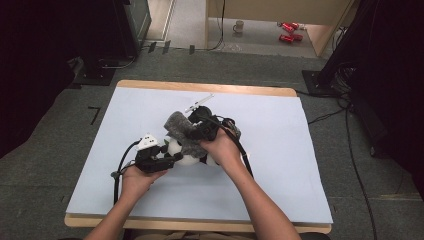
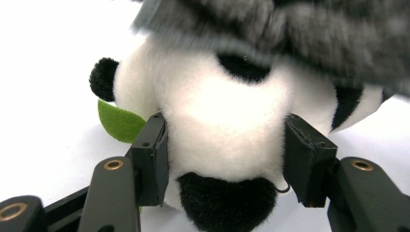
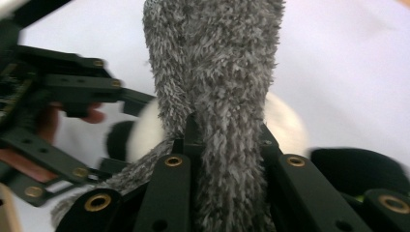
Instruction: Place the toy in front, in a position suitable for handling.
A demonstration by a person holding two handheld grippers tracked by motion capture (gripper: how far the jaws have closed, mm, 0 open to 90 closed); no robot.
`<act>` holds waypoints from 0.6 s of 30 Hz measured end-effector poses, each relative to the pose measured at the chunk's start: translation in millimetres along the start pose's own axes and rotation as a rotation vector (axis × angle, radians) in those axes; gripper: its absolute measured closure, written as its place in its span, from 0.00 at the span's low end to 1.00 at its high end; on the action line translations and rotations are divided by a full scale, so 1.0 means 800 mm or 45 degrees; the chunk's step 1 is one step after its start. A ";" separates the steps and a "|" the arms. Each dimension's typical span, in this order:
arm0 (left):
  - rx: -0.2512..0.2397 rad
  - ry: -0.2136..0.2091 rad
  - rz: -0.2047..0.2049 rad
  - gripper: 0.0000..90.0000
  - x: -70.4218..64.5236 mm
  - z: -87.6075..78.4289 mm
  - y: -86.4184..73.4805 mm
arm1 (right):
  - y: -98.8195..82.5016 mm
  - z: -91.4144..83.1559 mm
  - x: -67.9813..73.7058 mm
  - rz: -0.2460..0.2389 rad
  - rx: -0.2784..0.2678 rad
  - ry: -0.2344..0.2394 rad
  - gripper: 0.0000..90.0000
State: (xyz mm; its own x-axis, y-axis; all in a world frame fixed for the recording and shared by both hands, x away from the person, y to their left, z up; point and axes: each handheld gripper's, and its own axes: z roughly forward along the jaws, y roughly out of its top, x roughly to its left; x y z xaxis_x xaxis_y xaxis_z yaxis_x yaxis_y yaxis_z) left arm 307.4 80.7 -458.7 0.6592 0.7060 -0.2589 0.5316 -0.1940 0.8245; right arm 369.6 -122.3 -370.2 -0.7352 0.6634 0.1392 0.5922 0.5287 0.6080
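The worktop (image 1: 280, 165) takes up the centre of the high view, w/ a pale sheet over its top and a wood edge along the far and near sides. Grey floor lies around it; at the top of that frame, past the worktop, sit a mug (image 1: 239, 26) and red cans (image 1: 290, 31).

Next in size: the person's two forearms, coming in from the bottom edge of the high view and meeting approx. at frame centre.

The panda plush (image 1: 179, 150) sits on the worktop just left of centre in the high view, white body w/ black ears and limbs. In the left gripper view it is at the centre, w/ a green felt leaf (image 2: 118, 121) at its left side.

The grey fluffy cloth (image 1: 177, 127) lies draped over the top of the panda, upper left of the hands in the high view. In the right gripper view it rises up the middle of the frame as a shaggy strip.

The left hand-held gripper (image 1: 170, 159) is lower left of the panda in the high view. Its jaws stand part-way apart and press on the plush from both sides, i.e. clamped on the panda's white body, as the left gripper view shows.

The right hand-held gripper (image 1: 192, 131) is centre frame in the high view, above the panda. Its jaws are drawn together, pinching the grey cloth between them.

A small white strip (image 1: 199, 103) lies on the sheet just above the hands.
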 end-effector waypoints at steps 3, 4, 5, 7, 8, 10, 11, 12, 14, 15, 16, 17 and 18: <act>0.010 -0.006 0.011 0.47 0.000 0.000 0.000 | -0.002 -0.005 -0.011 0.022 0.012 -0.007 0.84; 0.018 0.003 0.037 0.47 -0.002 0.001 -0.001 | -0.006 -0.006 -0.022 0.084 0.028 0.052 0.84; 0.018 0.003 0.037 0.47 -0.002 0.001 -0.001 | -0.006 -0.006 -0.022 0.084 0.028 0.052 0.84; 0.020 0.005 0.038 0.47 -0.002 0.001 -0.001 | -0.009 -0.008 -0.029 0.083 0.041 0.021 0.83; 0.018 -0.001 0.040 0.47 -0.002 0.001 -0.001 | -0.012 -0.012 -0.034 0.076 0.063 -0.045 0.83; 0.013 -0.004 0.042 0.47 -0.003 0.001 -0.002 | -0.016 -0.013 -0.042 0.099 0.089 -0.072 0.84; 0.013 -0.004 0.042 0.47 -0.003 0.001 -0.002 | -0.019 -0.014 -0.047 0.114 0.085 -0.055 0.84; 0.015 -0.004 0.046 0.47 -0.003 0.001 -0.002 | -0.019 -0.014 -0.047 0.114 0.085 -0.055 0.84; 0.015 -0.002 0.050 0.47 -0.004 0.001 -0.002 | -0.021 -0.017 -0.051 0.123 0.082 -0.069 0.83; 0.015 -0.002 0.050 0.47 -0.004 0.001 -0.002 | -0.021 -0.017 -0.051 0.123 0.082 -0.069 0.83; 0.017 -0.002 0.051 0.47 -0.004 0.001 -0.002 | -0.019 -0.020 -0.052 0.121 0.080 -0.095 0.83; 0.017 -0.002 0.051 0.47 -0.004 0.001 -0.002 | -0.018 -0.021 -0.052 0.119 0.080 -0.106 0.83; 0.021 0.001 0.058 0.47 -0.005 0.001 -0.002 | -0.016 -0.022 -0.053 0.119 0.079 -0.121 0.83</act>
State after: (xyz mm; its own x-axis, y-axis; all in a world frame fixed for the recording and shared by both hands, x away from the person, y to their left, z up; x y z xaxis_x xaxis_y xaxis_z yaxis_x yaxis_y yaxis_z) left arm 304.5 77.8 -459.4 0.6826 0.6967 -0.2206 0.5097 -0.2375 0.8269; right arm 387.1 -166.5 -370.0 -0.6431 0.7569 0.1162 0.6779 0.4921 0.5461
